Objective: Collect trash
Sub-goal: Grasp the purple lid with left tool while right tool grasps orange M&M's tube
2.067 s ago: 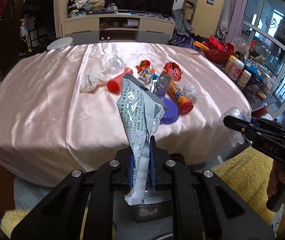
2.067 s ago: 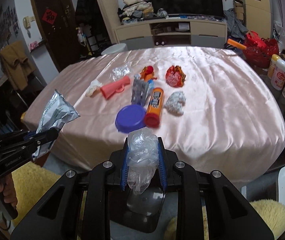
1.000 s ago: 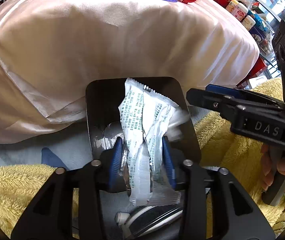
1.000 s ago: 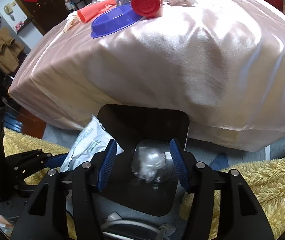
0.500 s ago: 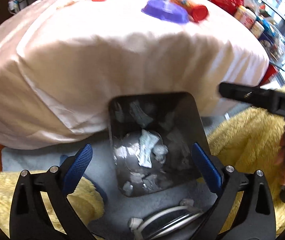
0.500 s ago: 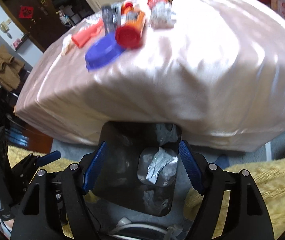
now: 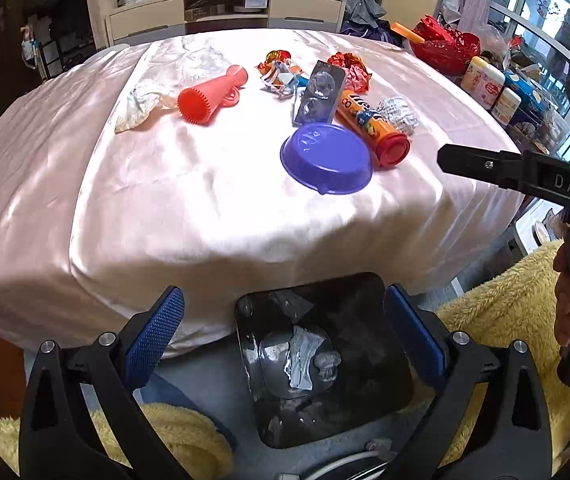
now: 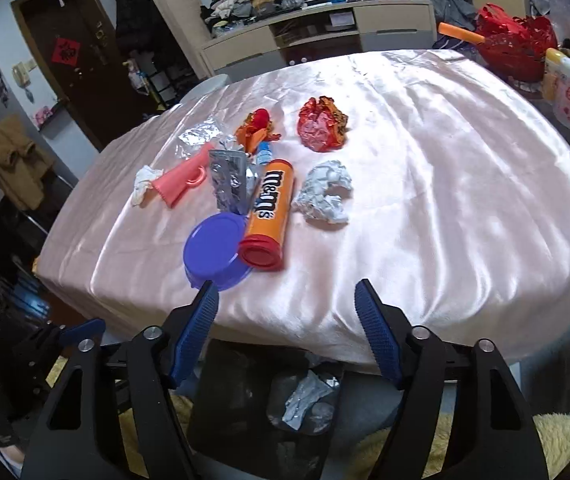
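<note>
Left gripper (image 7: 283, 334) spread wide and empty above the black bin (image 7: 369, 384); right gripper (image 8: 287, 330) also empty, jaws closing. Silver wrapper (image 7: 303, 356) down inside the bin. On the table (image 8: 465, 208) behind the bin: orange tube (image 8: 271, 208), purple lid (image 8: 213, 248), crumpled foil (image 8: 323, 192).

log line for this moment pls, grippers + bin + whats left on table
left gripper: open, empty | right gripper: closing, empty | black square bin: silver wrapper inside | pink satin table: orange candy tube, purple lid left
</note>
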`<control>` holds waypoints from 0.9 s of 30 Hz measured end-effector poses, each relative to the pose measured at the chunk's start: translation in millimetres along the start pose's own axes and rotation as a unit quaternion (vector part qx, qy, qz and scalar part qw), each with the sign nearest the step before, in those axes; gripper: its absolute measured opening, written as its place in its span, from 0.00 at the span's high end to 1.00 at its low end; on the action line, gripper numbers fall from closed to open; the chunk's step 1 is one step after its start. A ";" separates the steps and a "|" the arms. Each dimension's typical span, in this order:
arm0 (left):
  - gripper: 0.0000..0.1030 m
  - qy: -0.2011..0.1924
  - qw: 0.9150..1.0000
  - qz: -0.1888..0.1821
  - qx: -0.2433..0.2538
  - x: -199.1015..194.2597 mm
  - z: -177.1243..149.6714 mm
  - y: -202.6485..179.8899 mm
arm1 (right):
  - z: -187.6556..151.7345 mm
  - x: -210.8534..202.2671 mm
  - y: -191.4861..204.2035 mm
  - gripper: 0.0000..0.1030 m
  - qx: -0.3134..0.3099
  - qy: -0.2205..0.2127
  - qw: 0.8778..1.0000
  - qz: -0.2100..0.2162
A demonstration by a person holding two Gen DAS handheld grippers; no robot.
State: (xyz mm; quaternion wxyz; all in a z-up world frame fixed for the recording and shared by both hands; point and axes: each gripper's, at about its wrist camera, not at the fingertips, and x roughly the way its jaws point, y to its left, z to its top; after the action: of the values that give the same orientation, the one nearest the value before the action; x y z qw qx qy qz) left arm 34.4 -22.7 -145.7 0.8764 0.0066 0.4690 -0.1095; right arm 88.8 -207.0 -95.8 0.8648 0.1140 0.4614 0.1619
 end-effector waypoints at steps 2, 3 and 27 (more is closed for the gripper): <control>0.08 -0.002 1.000 -0.002 0.002 1.3 6.6 -1.2 | 6.5 11.3 5.1 0.55 0.006 0.013 1.000 0.024; 0.08 -0.002 1.000 -0.004 0.003 2.5 9.4 -2.0 | 9.2 16.4 6.9 0.56 0.009 0.016 0.999 0.029; 0.08 -0.002 0.999 -0.031 0.013 62.3 79.8 -31.9 | 56.6 69.5 -10.9 0.71 -0.001 0.015 1.000 -0.011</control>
State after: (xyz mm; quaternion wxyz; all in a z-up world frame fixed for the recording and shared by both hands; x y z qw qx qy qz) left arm 127.0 -74.5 -149.4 0.8735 0.0033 0.4653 -0.1430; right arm 174.3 -193.0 -121.4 0.8595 0.1060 0.4755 0.1543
